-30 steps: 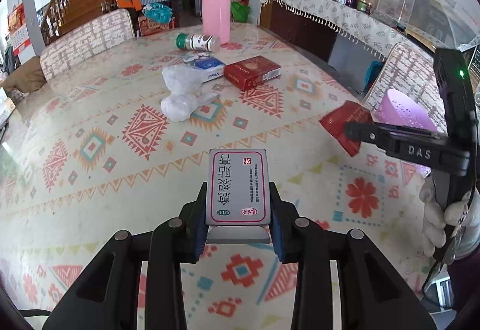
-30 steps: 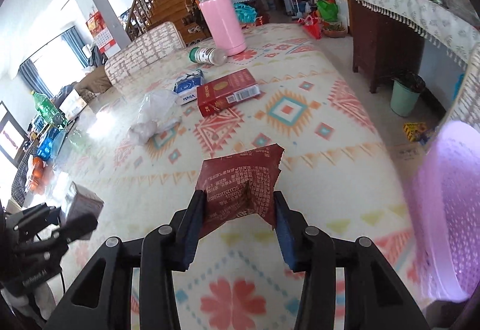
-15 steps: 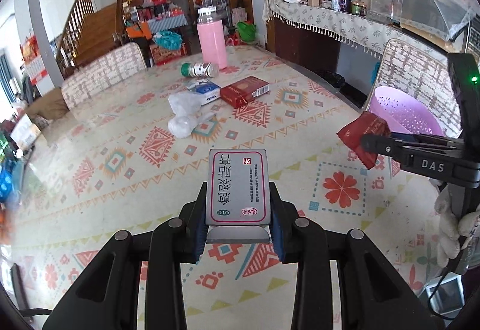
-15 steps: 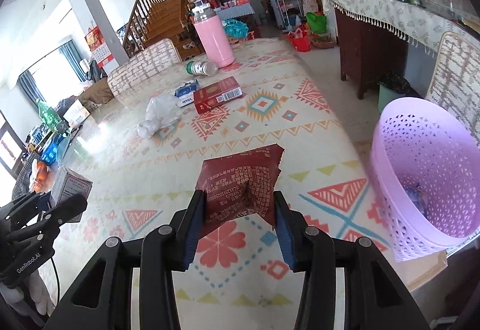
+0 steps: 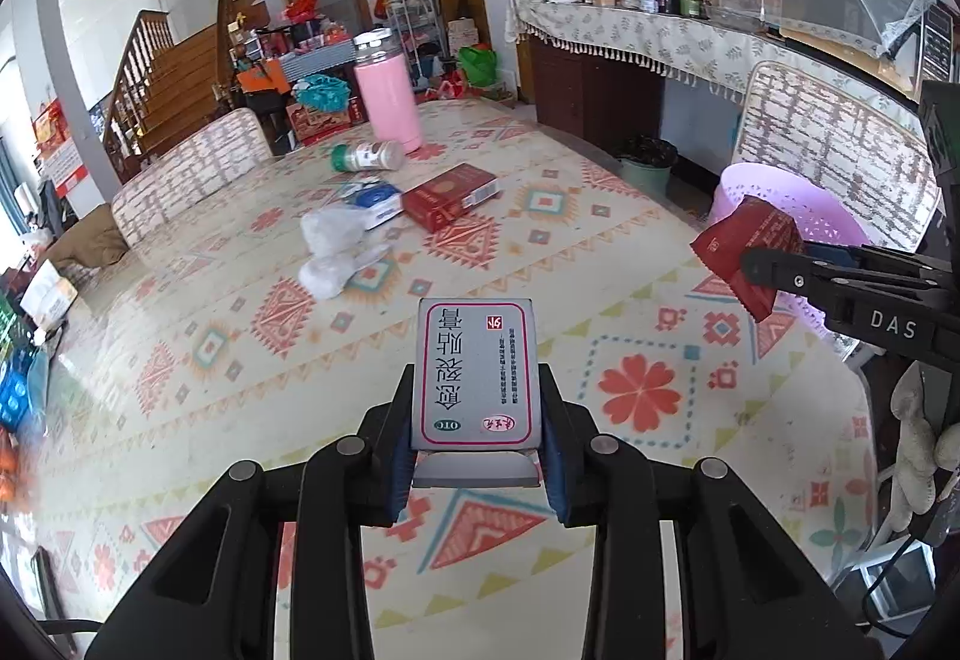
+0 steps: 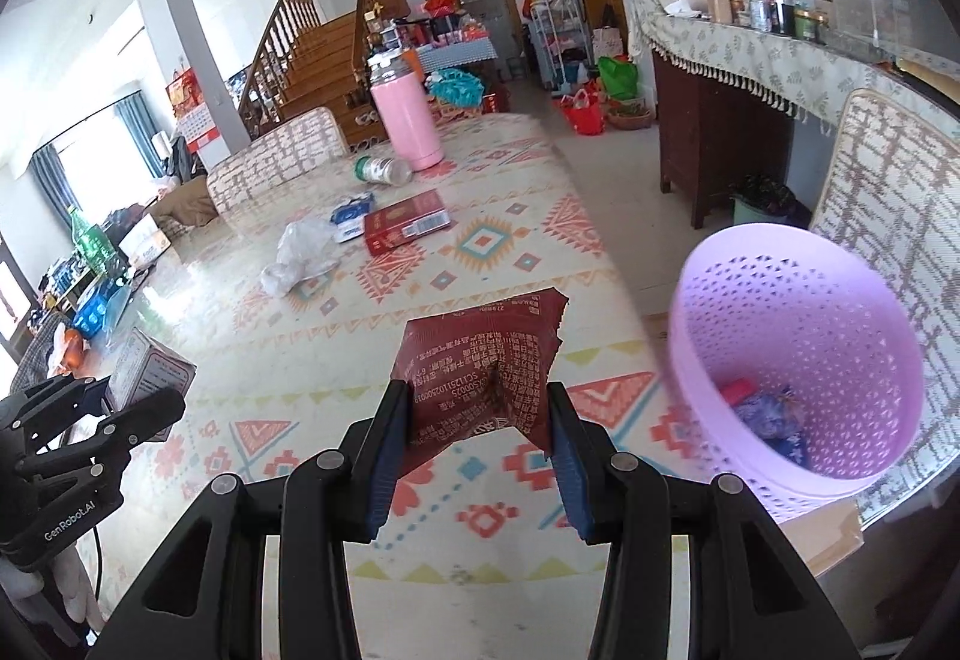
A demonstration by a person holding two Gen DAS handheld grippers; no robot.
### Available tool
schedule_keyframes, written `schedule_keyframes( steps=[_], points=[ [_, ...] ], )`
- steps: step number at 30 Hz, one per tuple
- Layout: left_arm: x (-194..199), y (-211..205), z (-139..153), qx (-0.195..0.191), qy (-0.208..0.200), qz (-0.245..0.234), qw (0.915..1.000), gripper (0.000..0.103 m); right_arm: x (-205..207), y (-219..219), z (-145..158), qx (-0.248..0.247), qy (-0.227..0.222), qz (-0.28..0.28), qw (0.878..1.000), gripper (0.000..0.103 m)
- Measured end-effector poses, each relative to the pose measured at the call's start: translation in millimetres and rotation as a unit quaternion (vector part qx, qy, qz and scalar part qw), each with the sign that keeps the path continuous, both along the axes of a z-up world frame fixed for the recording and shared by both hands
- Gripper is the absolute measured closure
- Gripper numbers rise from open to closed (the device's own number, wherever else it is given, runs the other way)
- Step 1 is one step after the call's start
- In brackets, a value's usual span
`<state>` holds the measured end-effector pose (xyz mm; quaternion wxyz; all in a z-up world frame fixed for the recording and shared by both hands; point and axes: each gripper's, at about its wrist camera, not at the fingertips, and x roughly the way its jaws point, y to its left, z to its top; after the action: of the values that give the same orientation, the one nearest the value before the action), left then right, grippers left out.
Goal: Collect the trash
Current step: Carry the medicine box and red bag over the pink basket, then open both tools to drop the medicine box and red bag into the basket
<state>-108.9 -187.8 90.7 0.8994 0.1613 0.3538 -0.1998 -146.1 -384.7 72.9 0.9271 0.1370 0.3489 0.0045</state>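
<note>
Grey medicine box [image 5: 474, 375] clamped in left claw [image 5: 477, 420], dark red wrapper [image 6: 480, 369] pinched in right claw [image 6: 477, 420] beside purple basket [image 6: 798, 480], plastic bag [image 5: 333, 255], red carton [image 5: 450, 195], tipped bottle [image 5: 366, 157], pink flask [image 5: 387, 99] left on patterned desk [image 5: 180, 348].

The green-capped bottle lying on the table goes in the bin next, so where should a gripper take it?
Grip the green-capped bottle across the middle of its clear body, coming from above with the jaws square to its long axis. It lies on its side and would probably roll if pushed sideways; the pink flask stands close by its base end.
</note>
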Motion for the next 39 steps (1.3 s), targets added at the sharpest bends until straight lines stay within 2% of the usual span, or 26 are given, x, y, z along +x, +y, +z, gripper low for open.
schedule_keyframes(
  steps=[11, 21, 31, 39],
  points=[
    [9.1, -52.3, -1.5, 0.002, 0.01, -0.038, 0.9992, 0.07, -16.1, -51.7, 3.1, -0.002, -0.01, -0.041, 0.999, 0.055],
    [21.4, -122.8, 10.4, -0.024, 0.025, -0.093, 0.995, 0.07, -37.0, -118.2, 1.9, -0.003, -0.012, -0.106, 0.994, 0.054],
    [48.9, -206.2, 5.8, -0.066, 0.086, -0.142, 0.9839, 0.07, -42.2, -170.8, -13.2, 0.008, 0.003, -0.149, 0.989, 0.054],
    [72.9, -250.1, 1.0, -0.104, 0.137, -0.16, 0.972, 0.07, -30.5, -193.1, -21.6, 0.011, 0.012, -0.16, 0.987, 0.054]
  ],
)
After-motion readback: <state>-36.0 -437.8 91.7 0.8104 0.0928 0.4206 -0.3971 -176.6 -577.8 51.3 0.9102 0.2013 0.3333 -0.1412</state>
